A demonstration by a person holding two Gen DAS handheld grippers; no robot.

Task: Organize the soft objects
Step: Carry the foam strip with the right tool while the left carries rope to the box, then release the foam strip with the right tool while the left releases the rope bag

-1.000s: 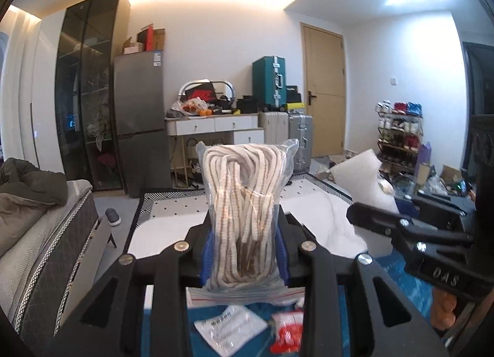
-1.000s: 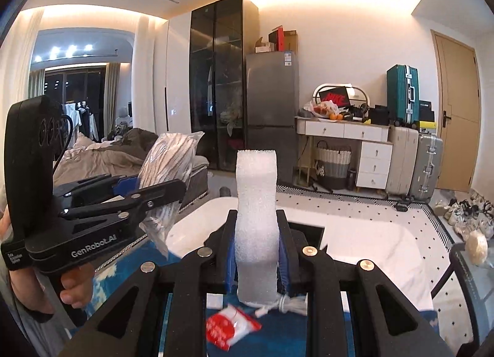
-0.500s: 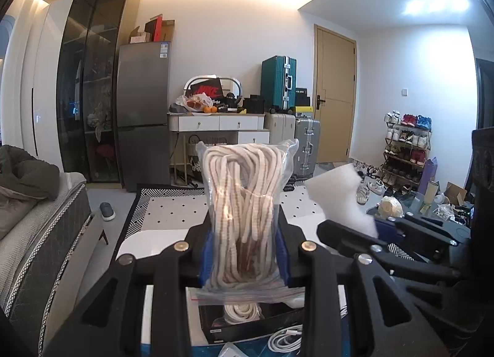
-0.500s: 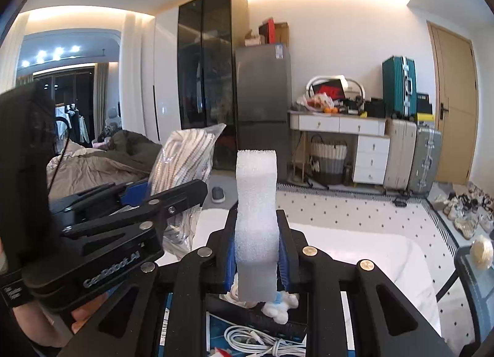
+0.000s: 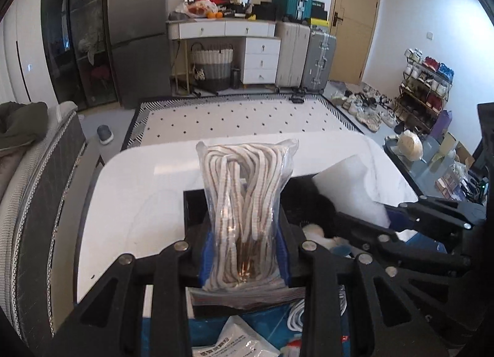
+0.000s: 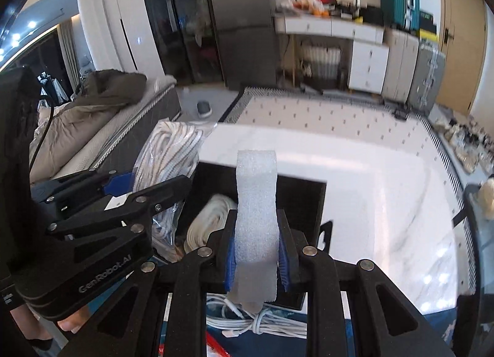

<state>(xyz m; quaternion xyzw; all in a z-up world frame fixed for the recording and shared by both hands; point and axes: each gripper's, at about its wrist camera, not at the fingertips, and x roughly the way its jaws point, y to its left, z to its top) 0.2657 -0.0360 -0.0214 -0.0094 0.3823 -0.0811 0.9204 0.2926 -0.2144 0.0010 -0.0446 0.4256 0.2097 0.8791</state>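
Observation:
My left gripper (image 5: 244, 255) is shut on a clear bag of white rope (image 5: 245, 202), held upright over the near left part of a black box (image 5: 193, 212). In the right wrist view the same bag of rope (image 6: 168, 153) shows at the left in the left gripper (image 6: 148, 185). My right gripper (image 6: 256, 256) is shut on a white foam block (image 6: 255, 205), which stands upright above the black box (image 6: 302, 199). A coil of white rope (image 6: 210, 218) lies inside the box. The foam block (image 5: 349, 190) also appears at the right in the left wrist view.
The box stands on a white marble table (image 6: 386, 190) partly covered by a blue cloth (image 6: 339, 338). A bundled white cable (image 6: 247, 323), a white packet (image 5: 237, 341) and a red packet (image 6: 216, 344) lie on the cloth. A bed (image 6: 102, 116) stands at the left.
Both grippers have tilted downward and moved forward over the table, each with its load. The black box, earlier low at the frame edge, now lies under the rope bag and the foam block.

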